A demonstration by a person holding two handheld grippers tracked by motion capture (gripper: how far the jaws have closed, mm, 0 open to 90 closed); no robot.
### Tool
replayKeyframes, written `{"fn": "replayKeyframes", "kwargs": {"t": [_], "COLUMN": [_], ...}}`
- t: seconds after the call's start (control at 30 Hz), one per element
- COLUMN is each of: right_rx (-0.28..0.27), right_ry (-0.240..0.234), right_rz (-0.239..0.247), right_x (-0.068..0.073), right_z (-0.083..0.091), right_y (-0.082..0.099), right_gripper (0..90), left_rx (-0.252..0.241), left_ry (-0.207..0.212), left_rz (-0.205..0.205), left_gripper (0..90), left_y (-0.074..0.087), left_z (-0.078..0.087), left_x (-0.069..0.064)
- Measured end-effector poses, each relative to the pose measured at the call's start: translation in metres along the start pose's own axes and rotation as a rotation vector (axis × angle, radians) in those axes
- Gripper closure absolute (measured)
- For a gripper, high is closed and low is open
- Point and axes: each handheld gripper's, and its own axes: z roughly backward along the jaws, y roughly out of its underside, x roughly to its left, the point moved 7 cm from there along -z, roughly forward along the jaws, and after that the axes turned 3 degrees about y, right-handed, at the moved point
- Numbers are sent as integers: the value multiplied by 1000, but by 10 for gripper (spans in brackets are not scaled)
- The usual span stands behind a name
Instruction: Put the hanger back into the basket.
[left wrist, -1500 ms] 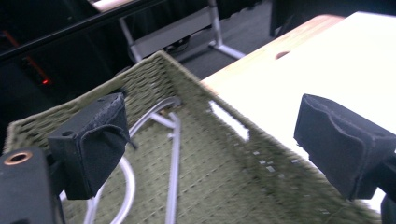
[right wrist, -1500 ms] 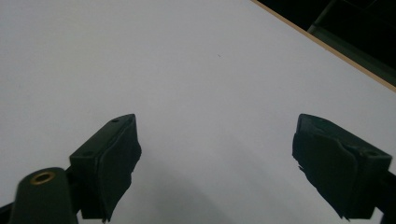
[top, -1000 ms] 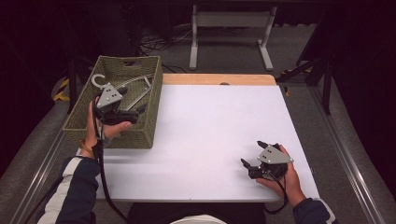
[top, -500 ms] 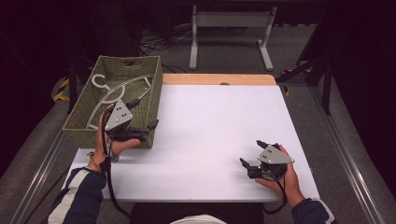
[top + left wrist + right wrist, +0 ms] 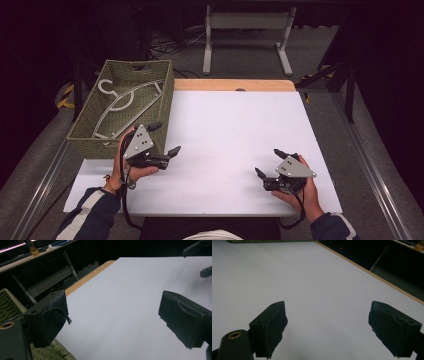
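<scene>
the broad white rectangular table top (image 5: 235, 145) with a light wooden strip along its far edge takes up most of the high view, with dark floor around it. at its far left corner sits a deep olive-green woven rectangular basket (image 5: 90, 127), and inside it lies a pale grey plastic clothes hanger (image 5: 120, 102), its hook toward the far end of the basket. the left gripper (image 5: 165, 141), black with a grey three-cornered plate on top, is held in the person's left hand (image 5: 131, 170) just beside the basket's near right corner, over the table; its jaws stand wide apart with nothing between them. the right gripper (image 5: 268, 162) rests low at the near right of the table in the right hand (image 5: 300, 192), its jaws likewise spread and empty, well apart from the basket and the hanger.
</scene>
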Motion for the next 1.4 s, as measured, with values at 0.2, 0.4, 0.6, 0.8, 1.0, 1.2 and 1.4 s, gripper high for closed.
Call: {"fn": "replayKeyframes", "kwargs": {"t": [0.2, 0.4, 0.6, 0.8, 1.0, 1.2, 1.4], "right_rx": [-24, -30, -30, -26, -33, -49, -53], "right_ry": [19, 21, 27, 29, 27, 24, 23], "right_rz": [-1, -3, 7, 13, 11, 16, 22], "right_x": [-3, -5, -5, -5, -5, -4, -3], "right_z": [3, 4, 5, 5, 7, 9, 9], "right_y": [-3, -4, -3, -2, -3, -4, -6], "right_gripper": [150, 145, 144, 145, 145, 146, 146], "left_rx": [45, 72, 95, 109, 120, 123, 114], "left_ry": [15, 13, 18, 9, -23, -20, -21], "left_rz": [2, 9, 11, 67, 76, 66, 69], "left_gripper": [89, 87, 72, 70, 69, 68, 68], "left_y": [26, 46, 59, 74, 78, 78, 77], "left_z": [-2, 1, 6, 18, 22, 20, 22], "left_x": [-8, -15, -24, -23, -19, -21, -21]}}
